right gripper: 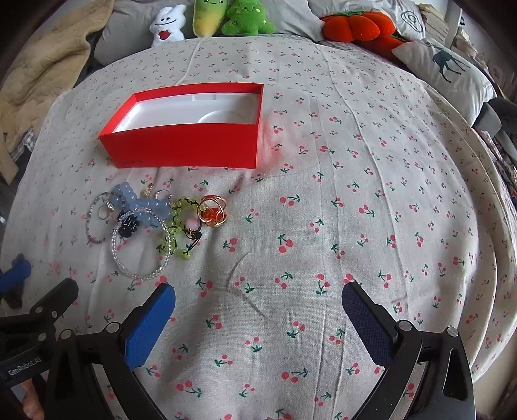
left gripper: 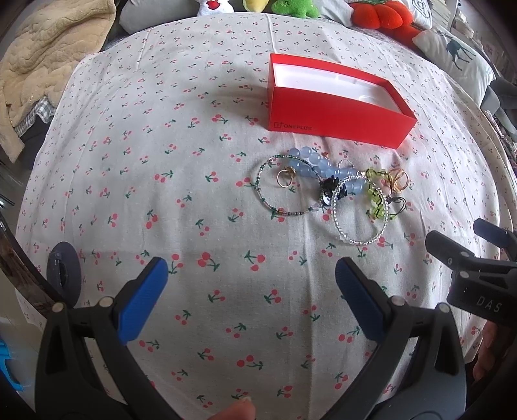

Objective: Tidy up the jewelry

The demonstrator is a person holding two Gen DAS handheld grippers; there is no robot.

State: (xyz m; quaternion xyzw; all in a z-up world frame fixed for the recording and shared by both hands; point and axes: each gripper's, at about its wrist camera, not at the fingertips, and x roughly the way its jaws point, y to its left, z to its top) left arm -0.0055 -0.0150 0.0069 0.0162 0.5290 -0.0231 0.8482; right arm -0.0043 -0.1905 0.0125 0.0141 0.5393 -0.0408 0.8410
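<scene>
An open red box (left gripper: 336, 119) with a white empty inside lies on the cherry-print bedsheet; it also shows in the right wrist view (right gripper: 184, 145). In front of it lies a jewelry pile: a blue bead bracelet (left gripper: 318, 166) (right gripper: 145, 205), a clear crystal bracelet (left gripper: 358, 240) (right gripper: 142, 274), a thin dark bead bracelet (left gripper: 261, 194), a green bead string (left gripper: 376, 202) (right gripper: 176, 226), gold rings (left gripper: 399, 181) (right gripper: 213, 211). My left gripper (left gripper: 252, 290) is open and empty, short of the pile. My right gripper (right gripper: 258, 318) is open and empty, right of the pile.
Plush toys (right gripper: 226, 19), an orange cushion (right gripper: 355, 27) and a deer pillow (right gripper: 449, 69) line the far side. A beige blanket (left gripper: 42, 64) lies at the left. The bed edge curves down on the right (right gripper: 491, 226).
</scene>
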